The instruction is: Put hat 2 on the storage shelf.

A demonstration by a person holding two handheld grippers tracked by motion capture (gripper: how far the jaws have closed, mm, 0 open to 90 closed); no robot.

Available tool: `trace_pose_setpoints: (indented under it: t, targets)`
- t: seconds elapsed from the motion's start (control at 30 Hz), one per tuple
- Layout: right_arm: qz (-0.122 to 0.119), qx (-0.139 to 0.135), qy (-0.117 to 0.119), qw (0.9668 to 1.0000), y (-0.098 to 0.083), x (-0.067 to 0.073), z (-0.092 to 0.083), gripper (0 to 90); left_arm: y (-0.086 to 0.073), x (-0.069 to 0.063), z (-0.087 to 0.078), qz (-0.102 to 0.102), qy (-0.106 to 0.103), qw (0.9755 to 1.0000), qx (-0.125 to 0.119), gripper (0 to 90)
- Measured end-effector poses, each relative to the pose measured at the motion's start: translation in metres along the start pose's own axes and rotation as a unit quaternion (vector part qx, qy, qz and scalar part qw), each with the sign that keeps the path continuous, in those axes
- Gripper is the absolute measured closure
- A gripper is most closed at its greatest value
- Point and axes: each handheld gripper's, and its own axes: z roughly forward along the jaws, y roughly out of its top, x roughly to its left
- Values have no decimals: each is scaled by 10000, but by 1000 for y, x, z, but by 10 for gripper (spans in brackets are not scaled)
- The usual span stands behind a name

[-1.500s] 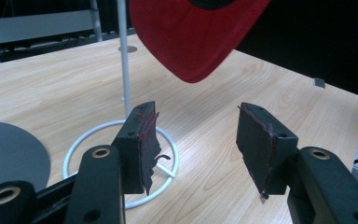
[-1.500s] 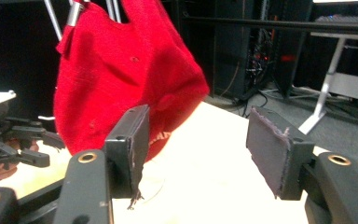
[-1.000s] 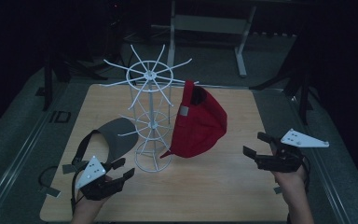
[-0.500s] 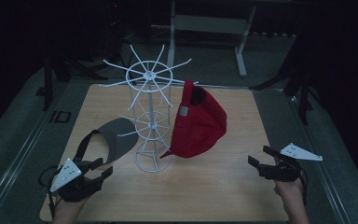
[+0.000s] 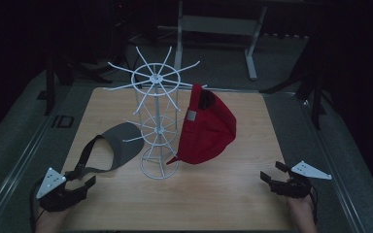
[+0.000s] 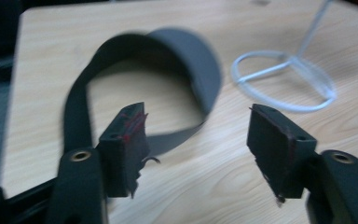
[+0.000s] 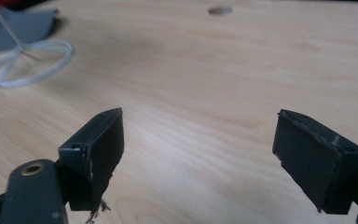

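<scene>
While jaws opened, left gripper (image 5: 80,187) faces grey visor (image 5: 119,141).

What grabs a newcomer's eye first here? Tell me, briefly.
The red cap hanging on the white wire rack at mid-table stands out most. Left of the rack, a grey visor lies flat on the wooden table, its strap just ahead of the open left gripper.

Dark room, wooden table (image 5: 233,194)
</scene>
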Motion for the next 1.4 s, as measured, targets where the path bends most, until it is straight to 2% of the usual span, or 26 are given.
trace_pose_setpoints:
  t: [0.1, 0.2, 0.27, 0.33, 0.5, 0.57, 0.7, 0.77, 0.83, 0.97, 1.1, 1.2, 1.27, 1.3, 1.4]
  targets:
    - [61, 20, -19, 10000, -8, -2, 0, 164, -5, 10, 2, -153, 203, 9994, 224, 268]
    - [117, -49, -15, 9999, -13, -2, -1, 164, -8, 21, 8, -297, 383, 9977, 467, 260]
    - [78, -55, -18, 10000, -16, -1, -1, 164, -10, 27, 12, -425, 503, 9964, 537, 260]
    - [30, -26, -62, 10000, -17, 0, 0, 164, -11, 33, 17, -469, 578, 9951, 650, 260]
    - [2, 14, -57, 10000, -20, 1, 4, 164, -9, 48, 30, -515, 653, 9932, 818, 260]
    - [1, 13, -47, 10000, -20, 1, 5, 164, -8, 52, 36, -594, 634, 9921, 906, 260]
    - [20, -12, -51, 10000, -21, 0, 5, 164, -8, 55, 44, -623, 555, 9906, 1080, 264]
    - [40, 8, -51, 10000, -22, -1, 6, 164, -8, 56, 49, -670, 548, 9890, 1199, 282]
    - [36, 30, -79, 10000, -23, -1, 7, 164, -9, 56, 54, -693, 525, 9876, 1304, 314]
    - [21, 39, -72, 10000, -23, 1, 7, 164, -7, 53, 57, -681, 568, 9879, 1274, 391]
    - [3, 21, -84, 10000, -22, 1, 8, 164, -8, 46, 58, -344, 680, 9884, 1311, 458]
    - [21, 35, -86, 10000, -22, 1, 8, 164, -8, 40, 57, -259, 651, 9890, 1306, 517]
    - [28, 52, -81, 9999, -22, 1, 9, 164, -8, 37, 57, -222, 607, 9892, 1314, 626]
    - [28, 52, -81, 9999, -22, 1, 9, 164, -8, 36, 56, -196, 565, 9892, 1336, 626]
    - [12, 54, -67, 10000, -21, 2, 10, 164, -7, 32, 57, -171, 470, 9898, 1336, 804]
